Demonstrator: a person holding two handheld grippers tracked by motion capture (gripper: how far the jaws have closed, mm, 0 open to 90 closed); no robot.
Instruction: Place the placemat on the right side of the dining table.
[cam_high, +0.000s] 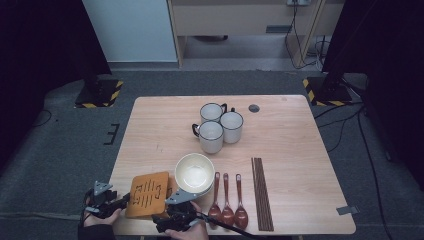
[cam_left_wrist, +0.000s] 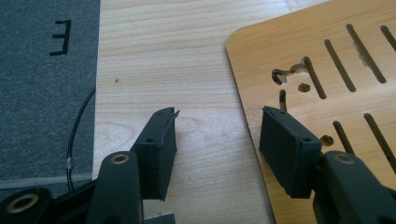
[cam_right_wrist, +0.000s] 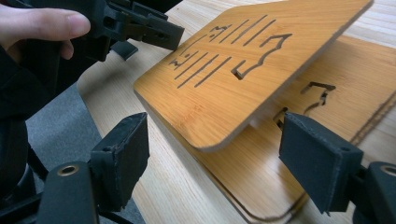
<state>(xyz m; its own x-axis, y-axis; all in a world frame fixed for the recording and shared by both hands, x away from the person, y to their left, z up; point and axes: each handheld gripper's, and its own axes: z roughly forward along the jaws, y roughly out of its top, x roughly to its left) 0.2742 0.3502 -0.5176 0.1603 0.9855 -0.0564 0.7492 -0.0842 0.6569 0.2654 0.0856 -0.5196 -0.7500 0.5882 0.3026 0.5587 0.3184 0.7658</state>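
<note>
Right gripper nearest the camera: jaws spread wide, nothing pinched, lined up on the near corner of the top wooden mat, which sits tilted, its corner raised off a second mat lying flat under it. Left gripper: jaws partly spread, one over bare desk, the other over the mat's left edge; pads look not yet pressing, so no grip as far as I can tell. In the high view the mats sit at the near left of the desk, just left of the stacked bowls. Right of the bowls: three spoons, then chopsticks. Three mugs farther back, centre. Progress, my read: early. Mats, bowls, spoons, chopsticks and mugs all sit grouped, nothing laid out as a place setting. Separating the top mat looks like the step in hand; everything else is left.
</note>
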